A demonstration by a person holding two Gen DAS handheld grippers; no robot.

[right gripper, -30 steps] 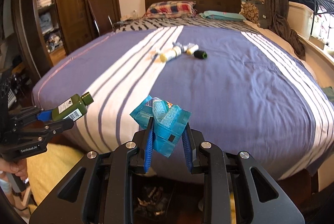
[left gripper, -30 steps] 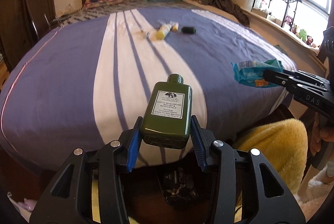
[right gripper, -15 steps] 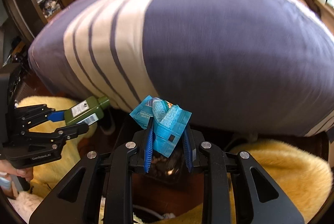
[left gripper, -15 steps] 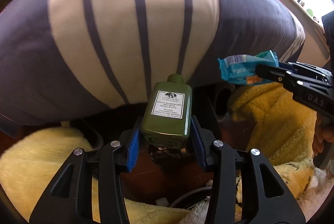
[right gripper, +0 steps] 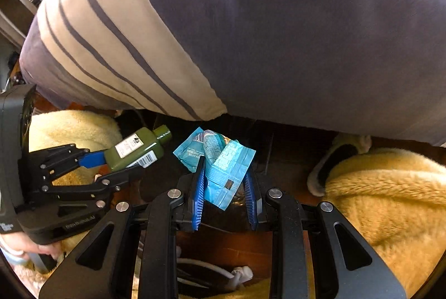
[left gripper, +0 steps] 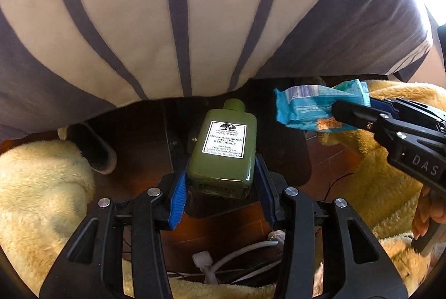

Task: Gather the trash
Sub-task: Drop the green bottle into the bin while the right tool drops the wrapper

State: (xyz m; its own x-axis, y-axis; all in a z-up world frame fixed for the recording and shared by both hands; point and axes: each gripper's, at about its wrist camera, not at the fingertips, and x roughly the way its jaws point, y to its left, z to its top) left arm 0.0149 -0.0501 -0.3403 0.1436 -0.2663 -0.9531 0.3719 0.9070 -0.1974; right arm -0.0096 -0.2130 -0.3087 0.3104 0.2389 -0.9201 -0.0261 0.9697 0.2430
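My left gripper (left gripper: 221, 173) is shut on a green lotion bottle (left gripper: 223, 142) with a white label, held over the dark floor below the bed's edge; the bottle also shows in the right wrist view (right gripper: 136, 148). My right gripper (right gripper: 225, 181) is shut on a crumpled blue wrapper (right gripper: 220, 159), just right of the bottle; the wrapper also shows in the left wrist view (left gripper: 309, 106). Both grippers point down at the floor, side by side and close together. A dark object lies under the grippers, mostly hidden.
The bed with a purple and cream striped cover (left gripper: 195, 20) overhangs above. Yellow fluffy rugs (left gripper: 36, 201) (right gripper: 384, 201) lie left and right on the brown floor. Slippers (left gripper: 94, 148) (right gripper: 334, 162) sit by the bed. White cables (left gripper: 237, 254) lie on the floor below.
Both grippers have tilted and moved further down from the bed top toward the floor, still holding the bottle and the wrapper. The bed top and its items have left view.
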